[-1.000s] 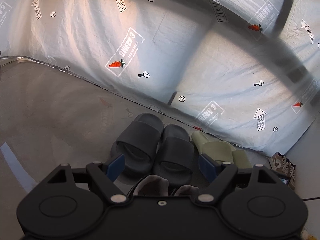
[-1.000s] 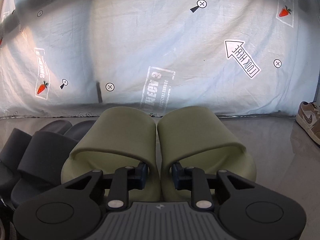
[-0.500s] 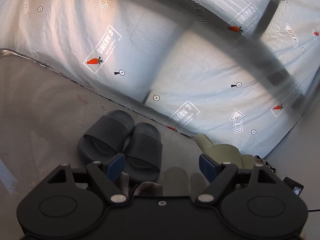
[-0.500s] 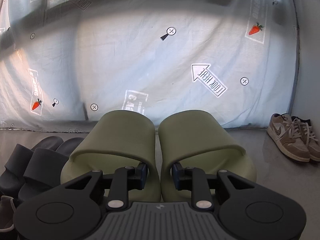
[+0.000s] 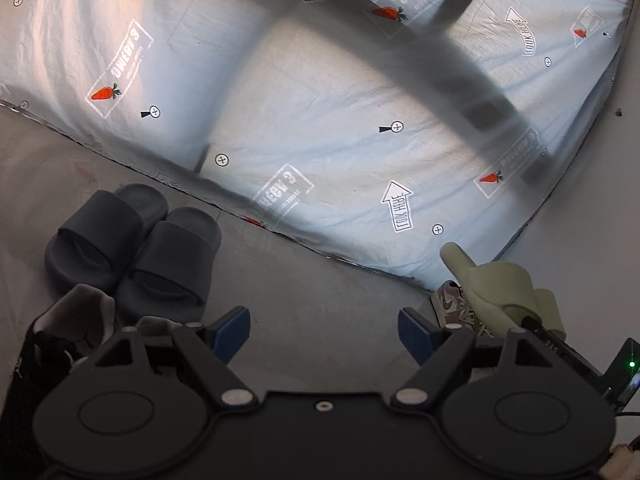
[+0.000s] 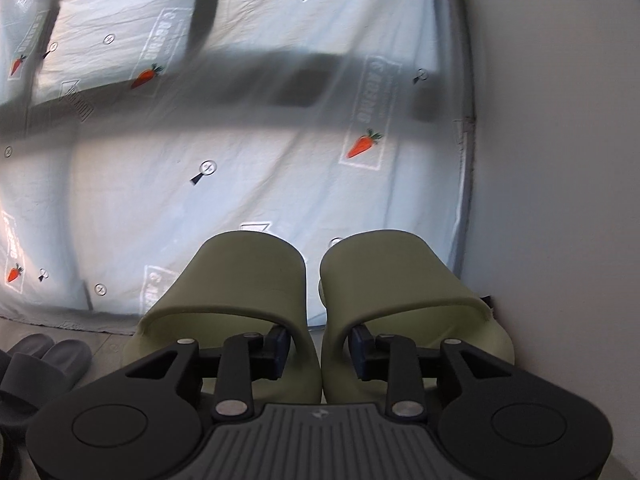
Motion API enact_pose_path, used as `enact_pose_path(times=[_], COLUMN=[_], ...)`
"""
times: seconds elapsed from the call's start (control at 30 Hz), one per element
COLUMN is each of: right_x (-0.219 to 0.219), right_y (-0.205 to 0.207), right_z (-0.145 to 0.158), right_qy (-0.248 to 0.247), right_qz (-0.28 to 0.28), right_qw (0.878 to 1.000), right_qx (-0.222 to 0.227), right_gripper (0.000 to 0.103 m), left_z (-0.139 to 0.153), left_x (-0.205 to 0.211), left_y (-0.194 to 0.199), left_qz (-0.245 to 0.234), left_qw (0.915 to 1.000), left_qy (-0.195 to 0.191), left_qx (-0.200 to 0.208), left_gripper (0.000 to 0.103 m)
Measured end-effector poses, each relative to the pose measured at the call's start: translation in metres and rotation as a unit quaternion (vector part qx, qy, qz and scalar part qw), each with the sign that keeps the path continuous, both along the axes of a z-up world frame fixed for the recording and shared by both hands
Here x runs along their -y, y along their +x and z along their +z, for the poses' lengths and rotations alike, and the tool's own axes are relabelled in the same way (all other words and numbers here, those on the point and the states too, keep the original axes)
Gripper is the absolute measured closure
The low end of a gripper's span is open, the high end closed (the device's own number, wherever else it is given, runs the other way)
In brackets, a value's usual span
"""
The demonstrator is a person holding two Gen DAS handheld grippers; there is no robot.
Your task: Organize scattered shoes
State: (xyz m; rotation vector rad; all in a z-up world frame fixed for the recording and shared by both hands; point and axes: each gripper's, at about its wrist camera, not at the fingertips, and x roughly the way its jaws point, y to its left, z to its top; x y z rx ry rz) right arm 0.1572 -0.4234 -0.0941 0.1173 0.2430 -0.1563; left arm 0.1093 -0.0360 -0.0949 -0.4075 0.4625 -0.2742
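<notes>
A pair of olive-green slides (image 6: pixel 320 300) hangs off the floor, side by side, toes pointing away. My right gripper (image 6: pixel 318 346) has one finger inside each slide and pinches their two inner walls together; its jaws are opening, and the pads still touch those walls. In the left wrist view the green slides (image 5: pixel 500 288) show raised at the right. My left gripper (image 5: pixel 324 332) stands open over bare floor with nothing between its fingers. A dark grey pair of slides (image 5: pixel 132 248) sits neatly on the floor by the sheet, to its left.
A printed white sheet (image 5: pixel 320 120) hangs along the back. A plain wall (image 6: pixel 560 160) closes the right side. Brown sneakers (image 5: pixel 452 304) lie in the corner under the green slides. A grey-white shoe (image 5: pixel 80 312) lies by my left gripper. The dark slides (image 6: pixel 44 364) are at the lower left.
The right gripper has risen and swung right toward the corner with the green slides. The left gripper has shifted right, so the dark slides now sit at its left.
</notes>
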Motion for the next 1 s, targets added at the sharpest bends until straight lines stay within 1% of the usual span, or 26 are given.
enact_pose_path(times=[0.17,0.3,0.4,0.5,0.6,0.8,0.9,1.0], right_x=[0.059,0.102,0.131,0.155,0.171,0.182,0.184,0.187], right_y=[-0.021,-0.031,-0.034,-0.035,-0.033,-0.023,-0.021,-0.019], right_z=[0.003,-0.001,-0.011,-0.027,-0.048,-0.089,-0.107,-0.12], right_qy=[-0.019,-0.028,-0.029,-0.027,-0.015,0.015,0.035,0.059], right_qz=[-0.05,-0.078,-0.093,-0.103,-0.111,-0.113,-0.111,-0.107], right_qw=[0.998,0.996,0.995,0.994,0.993,0.992,0.992,0.991], right_qx=[0.016,0.012,0.003,-0.012,-0.026,-0.052,-0.052,-0.055], right_gripper=[0.068,0.068,0.068,0.068,0.068,0.066,0.064,0.064], left_z=[-0.005,-0.007,-0.008,-0.008,-0.009,-0.007,-0.004,-0.007], left_x=[0.038,0.065,0.082,0.096,0.108,0.126,0.135,0.143], left_y=[0.008,0.016,0.022,0.029,0.037,0.059,0.069,0.075], left_qz=[-0.016,-0.031,-0.039,-0.048,-0.055,-0.069,-0.078,-0.085], left_qw=[0.9999,0.9995,0.999,0.998,0.9962,0.9934,0.9921,0.9903], left_qy=[0.0,0.005,0.016,0.037,0.062,0.084,0.094,0.104], left_qx=[-0.002,-0.007,-0.012,-0.019,-0.024,-0.035,-0.03,-0.035], left_gripper=[0.022,0.021,0.021,0.022,0.022,0.021,0.022,0.021])
